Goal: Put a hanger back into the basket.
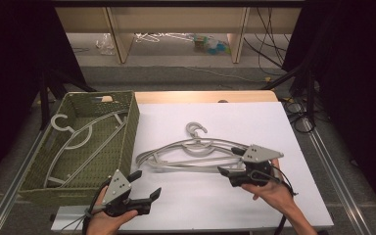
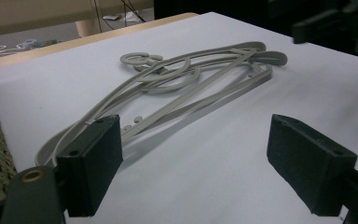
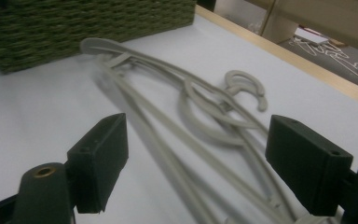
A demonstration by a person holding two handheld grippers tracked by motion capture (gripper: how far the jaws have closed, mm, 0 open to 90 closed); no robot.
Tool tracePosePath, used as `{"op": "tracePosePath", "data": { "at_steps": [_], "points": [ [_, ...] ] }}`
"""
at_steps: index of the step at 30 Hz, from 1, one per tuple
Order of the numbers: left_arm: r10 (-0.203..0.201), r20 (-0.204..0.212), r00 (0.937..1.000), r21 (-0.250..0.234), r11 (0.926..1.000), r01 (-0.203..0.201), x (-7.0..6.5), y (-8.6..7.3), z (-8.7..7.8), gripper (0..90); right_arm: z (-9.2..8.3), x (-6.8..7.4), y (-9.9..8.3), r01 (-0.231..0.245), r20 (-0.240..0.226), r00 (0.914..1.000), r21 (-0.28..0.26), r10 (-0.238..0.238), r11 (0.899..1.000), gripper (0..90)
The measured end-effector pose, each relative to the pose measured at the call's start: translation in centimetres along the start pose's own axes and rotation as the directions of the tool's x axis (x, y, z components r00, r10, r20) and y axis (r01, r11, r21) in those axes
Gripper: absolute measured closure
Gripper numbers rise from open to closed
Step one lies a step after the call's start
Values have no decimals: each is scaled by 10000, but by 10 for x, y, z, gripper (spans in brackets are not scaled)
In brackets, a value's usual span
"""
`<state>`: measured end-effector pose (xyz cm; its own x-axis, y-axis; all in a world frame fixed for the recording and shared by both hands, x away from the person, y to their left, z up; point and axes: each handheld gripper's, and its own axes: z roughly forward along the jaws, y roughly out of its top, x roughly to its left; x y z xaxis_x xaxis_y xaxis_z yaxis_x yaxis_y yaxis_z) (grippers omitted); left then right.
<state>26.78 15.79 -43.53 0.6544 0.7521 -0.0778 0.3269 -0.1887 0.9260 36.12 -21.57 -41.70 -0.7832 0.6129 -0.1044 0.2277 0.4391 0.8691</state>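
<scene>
A small stack of grey plastic hangers [image 1: 196, 152] lies flat on the white tabletop [image 1: 215, 117], hooks pointing to the far side. My right gripper [image 1: 229, 160] is open at the stack's right end; in the right gripper view the hangers [image 3: 205, 116] run between its spread jaws [image 3: 196, 163]. My left gripper [image 1: 147, 183] is open near the front edge, a short way in front of the stack's left end. In the left gripper view the hangers [image 2: 182, 79] lie ahead of the open left gripper [image 2: 203, 163], untouched. Another grey hanger [image 1: 85, 139] lies inside the green woven basket [image 1: 129, 132].
The basket [image 3: 74, 28] stands at the table's left, its wall close to the stack's left end. The other gripper [image 2: 326, 23] shows dark beyond the hangers. Behind the table are wooden shelf legs [image 1: 120, 41], cables and clutter on the floor.
</scene>
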Motion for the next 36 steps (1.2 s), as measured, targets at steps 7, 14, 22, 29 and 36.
{"op": "tracePosePath", "data": {
  "at_steps": [7, 14, 22, 29, 36],
  "points": [
    [81, 36, 10000, 4, 10000, -81, 1, 0, 0, 181, 33, -24, 15, 243, 110, 9996, 1187, -258, 9926, 248],
    [352, 100, 9993, 28, 9994, -352, 2, 1, 0, 181, 61, -47, 19, 191, 228, 9995, 1984, -241, 9799, 269],
    [205, 181, 9996, 119, 9997, -207, 1, -1, 1, 183, 96, -78, 18, -125, 70, 9999, 2733, 110, 9618, 335],
    [324, 302, 9990, 170, 9993, -330, 2, 0, 0, 184, 111, -93, 7, -198, 311, 9995, 3585, 93, 9333, 431],
    [58, 326, 9995, 116, 9999, -62, 2, 0, 0, 185, 116, -96, 2, 146, 116, 9997, 4167, -213, 9089, 516]
  ]
}}
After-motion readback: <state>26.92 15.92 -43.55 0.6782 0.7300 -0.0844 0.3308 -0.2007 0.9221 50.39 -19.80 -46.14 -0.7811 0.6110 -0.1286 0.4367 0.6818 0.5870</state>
